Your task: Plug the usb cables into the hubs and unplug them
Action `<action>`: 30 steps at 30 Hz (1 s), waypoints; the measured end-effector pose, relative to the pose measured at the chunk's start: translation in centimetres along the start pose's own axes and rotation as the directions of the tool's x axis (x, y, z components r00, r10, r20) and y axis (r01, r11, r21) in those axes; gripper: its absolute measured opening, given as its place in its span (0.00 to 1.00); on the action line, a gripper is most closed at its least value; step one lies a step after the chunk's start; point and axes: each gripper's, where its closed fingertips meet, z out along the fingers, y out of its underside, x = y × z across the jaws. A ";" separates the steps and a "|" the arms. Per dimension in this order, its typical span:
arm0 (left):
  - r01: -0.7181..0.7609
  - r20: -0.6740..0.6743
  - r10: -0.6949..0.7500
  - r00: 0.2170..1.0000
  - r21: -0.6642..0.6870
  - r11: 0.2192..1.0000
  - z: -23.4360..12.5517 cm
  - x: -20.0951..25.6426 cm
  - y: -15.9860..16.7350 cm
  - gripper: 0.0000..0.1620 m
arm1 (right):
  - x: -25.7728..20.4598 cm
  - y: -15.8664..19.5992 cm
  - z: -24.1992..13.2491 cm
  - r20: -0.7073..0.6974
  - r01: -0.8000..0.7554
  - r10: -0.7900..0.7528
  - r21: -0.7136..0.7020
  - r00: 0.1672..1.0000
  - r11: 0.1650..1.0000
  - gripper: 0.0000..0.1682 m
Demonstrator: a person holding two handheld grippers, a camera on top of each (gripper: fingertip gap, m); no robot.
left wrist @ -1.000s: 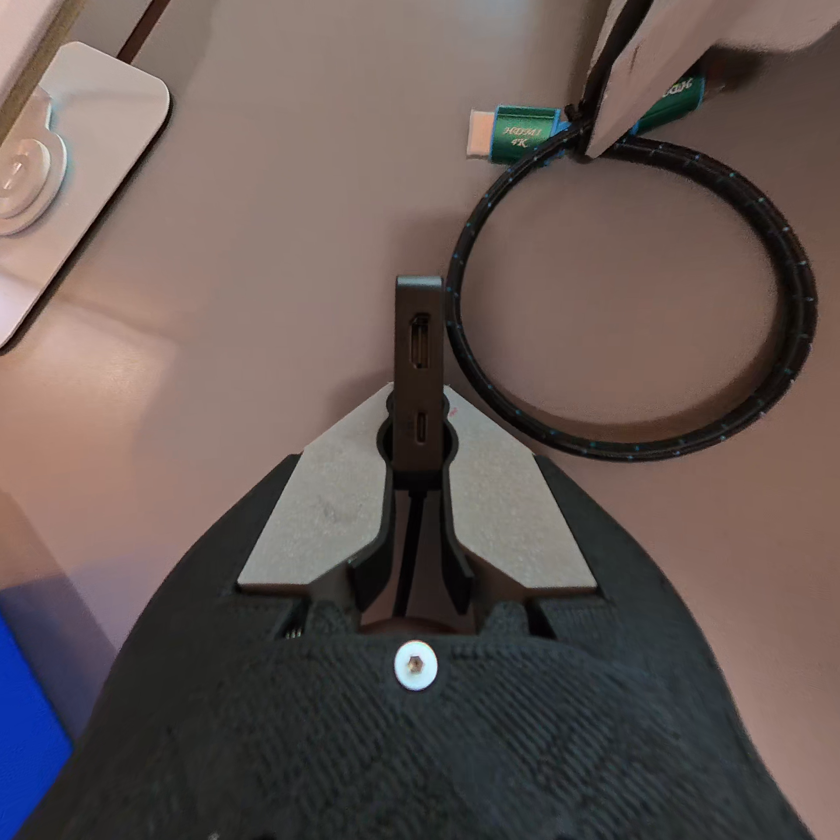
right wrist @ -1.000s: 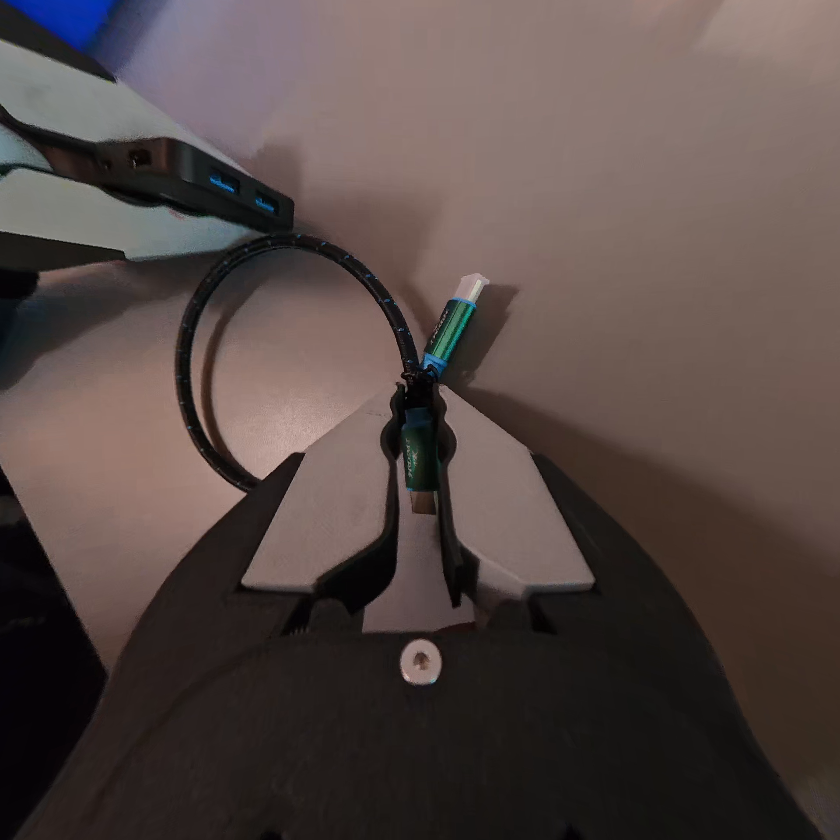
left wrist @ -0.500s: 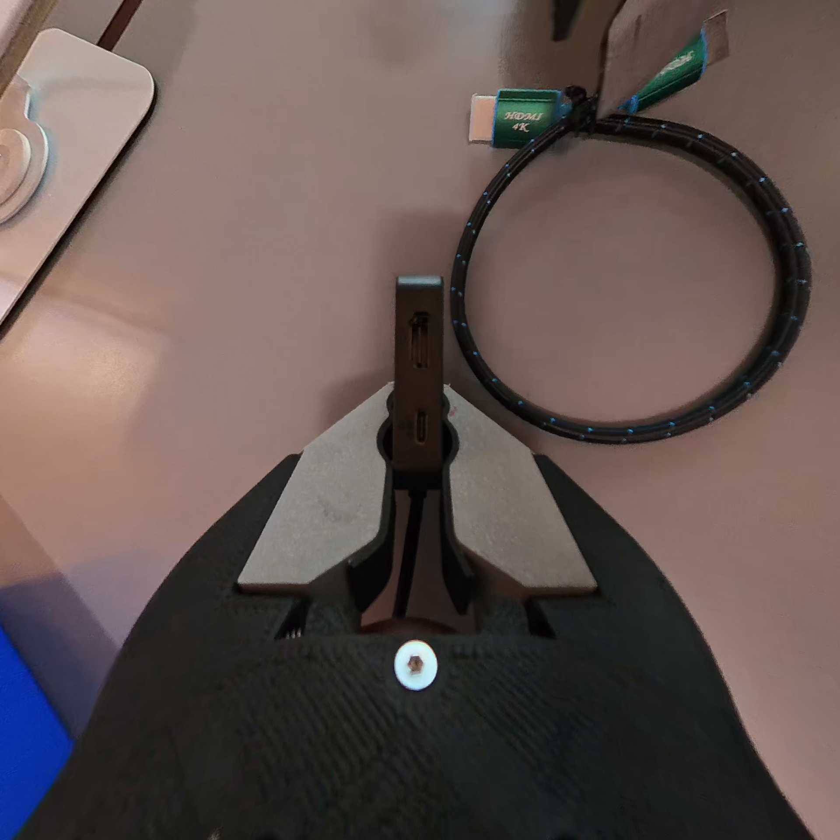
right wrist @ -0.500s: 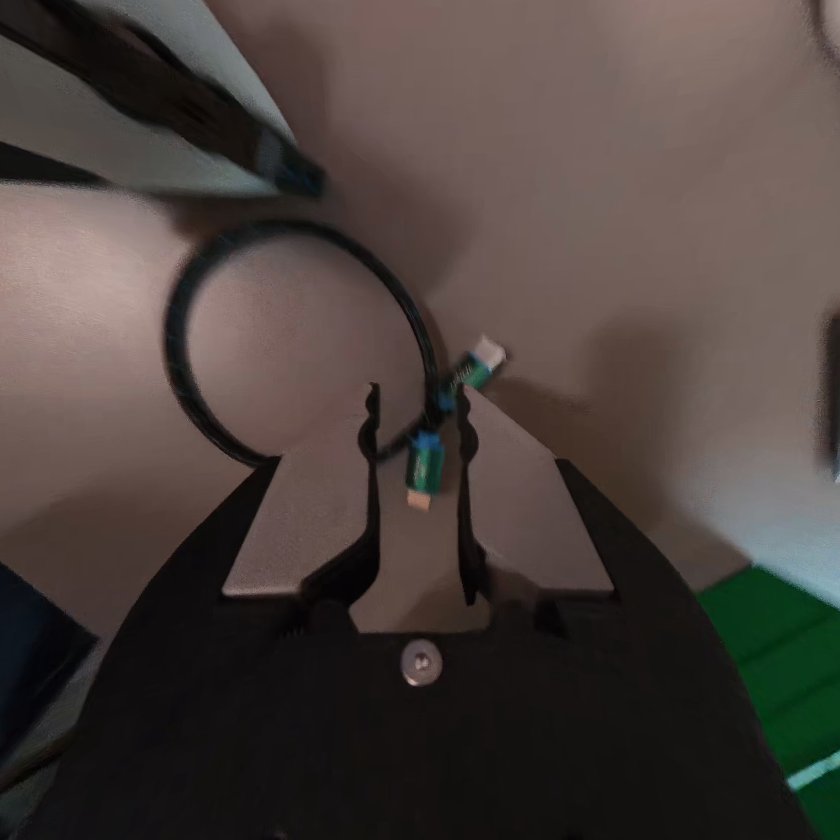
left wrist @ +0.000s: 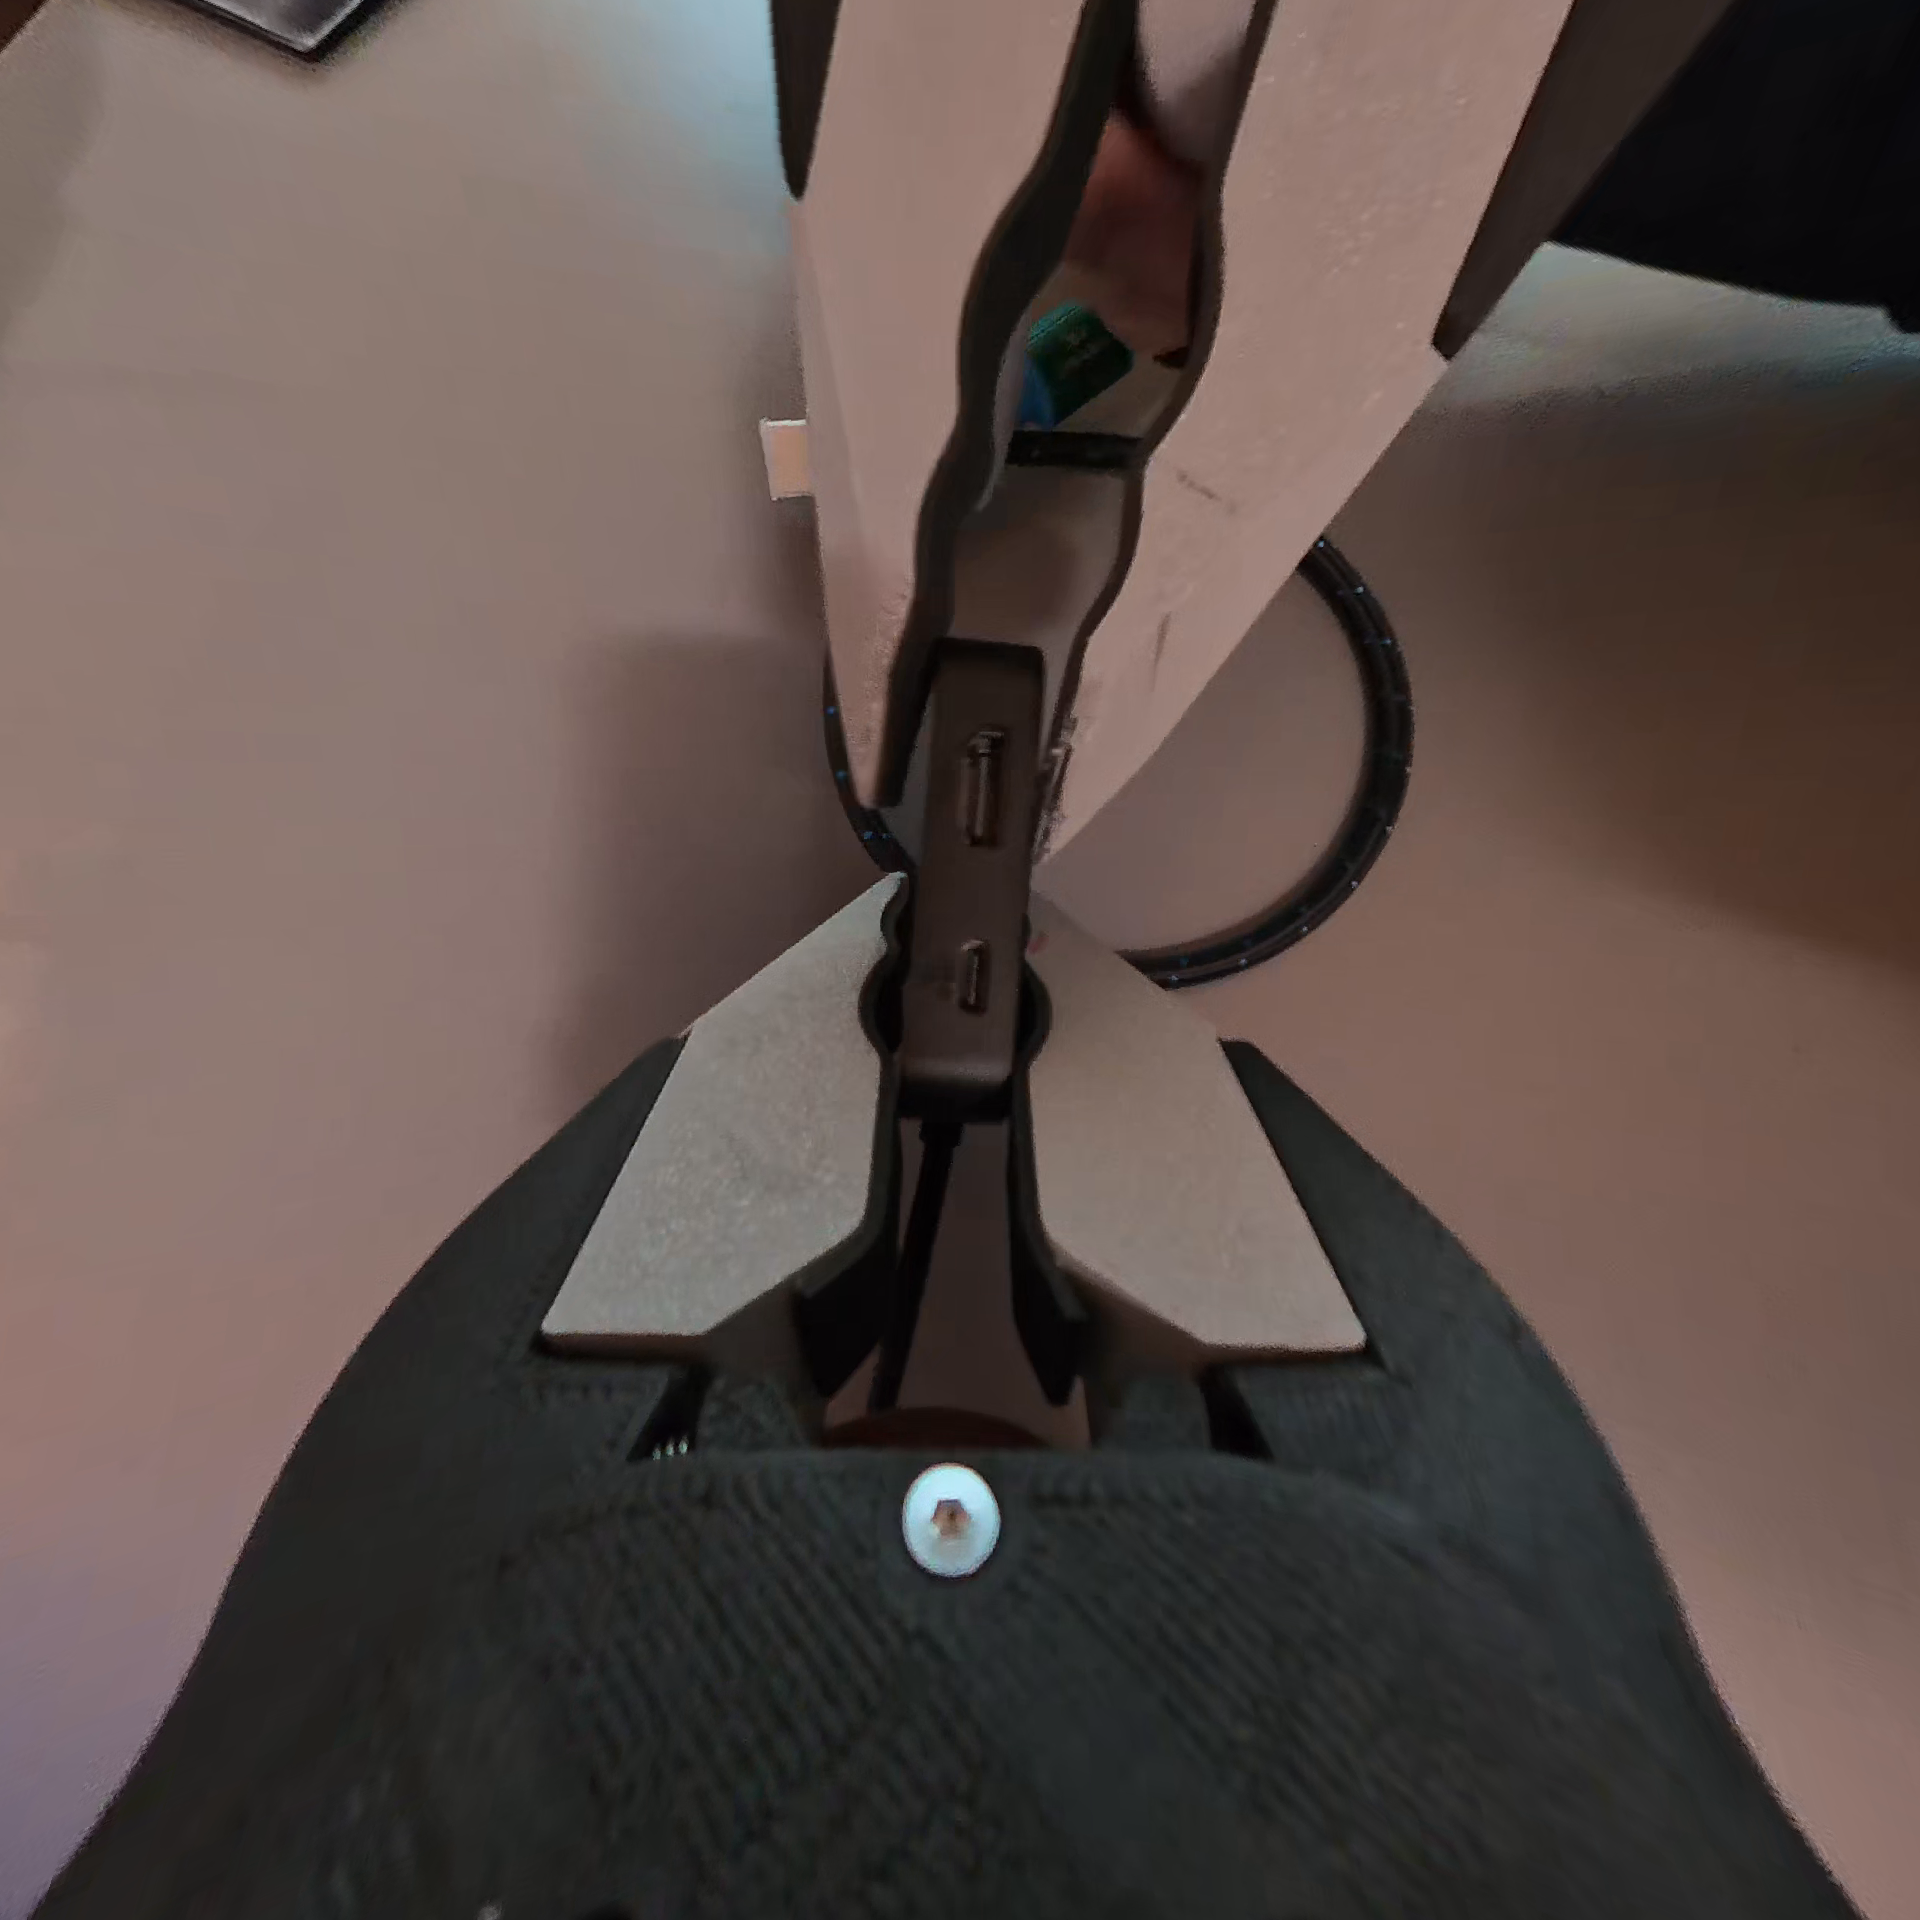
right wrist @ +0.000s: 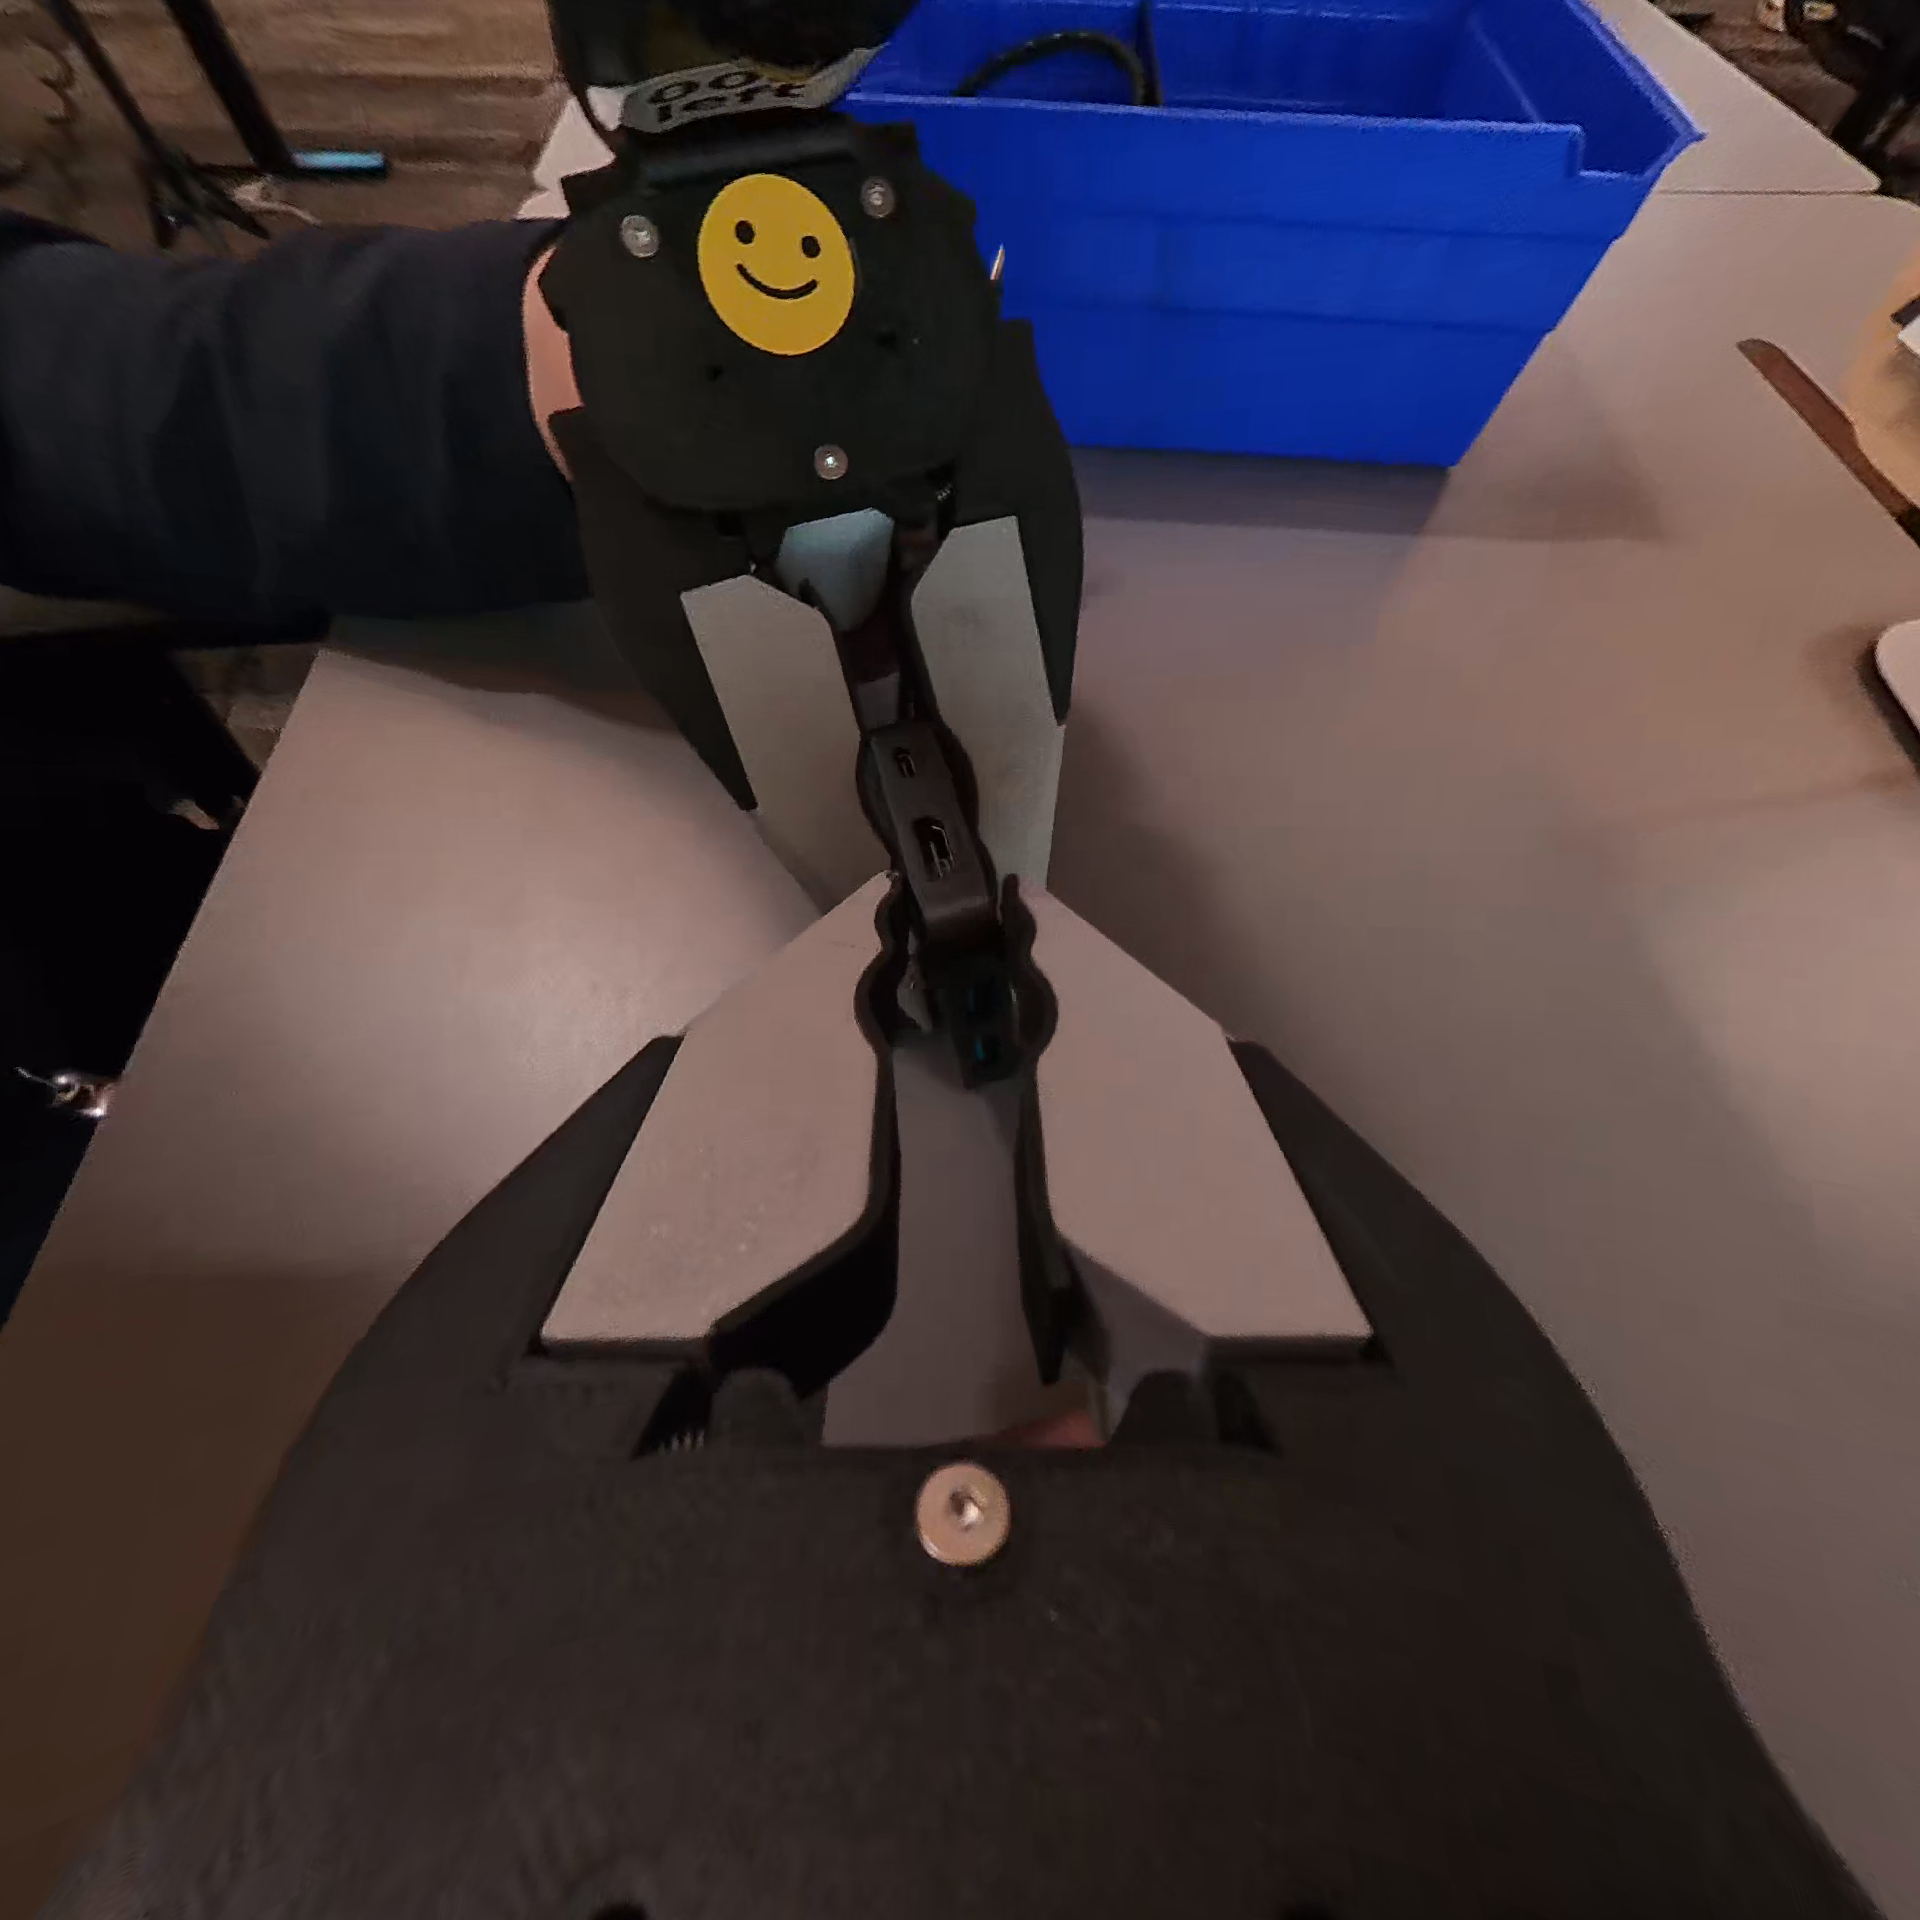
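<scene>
Over matte grey table [right wrist: 1455, 831] | left tongs [left wrist: 961, 914] clamp slim black hub [left wrist: 971, 831]; right tongs [right wrist: 951, 894] part-open around it

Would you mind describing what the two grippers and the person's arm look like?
Both grippers have black, textured, wedge-shaped bodies with flat grey fingers edged in wavy black pads and a silver screw at the centre. The left gripper carries a round yellow smiley sticker on its front. The arm behind it wears a dark sleeve. The right gripper looks the same.
</scene>
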 end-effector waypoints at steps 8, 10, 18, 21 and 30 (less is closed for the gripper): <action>0.030 -0.012 -0.029 1.000 0.213 0.977 -1.9 -0.2 -3.4 0.20 | -0.1 -2.4 -3.7 0.000 -0.025 0.026 0.306 1.000 0.952 0.06; 0.025 -0.023 -0.020 1.000 0.235 0.972 -1.9 0.0 -3.7 0.20 | -0.2 -2.8 -4.4 -0.004 -0.022 0.025 0.338 1.000 0.941 0.06; 0.049 -0.112 -0.001 0.994 0.431 0.901 -3.2 1.7 -6.7 0.10 | -0.3 -4.8 -7.6 0.047 -0.078 0.063 0.534 0.997 0.842 0.06; 0.173 -0.220 -0.077 0.972 0.459 0.872 -3.2 2.1 -7.2 0.09 | -0.4 -5.2 -7.9 0.052 -0.075 0.056 0.554 0.997 0.829 0.06; 0.066 -0.073 -0.040 0.997 0.396 0.916 -2.4 0.9 -6.2 0.08 | -0.2 -3.6 -7.0 0.033 -0.072 0.064 0.397 0.997 0.915 0.08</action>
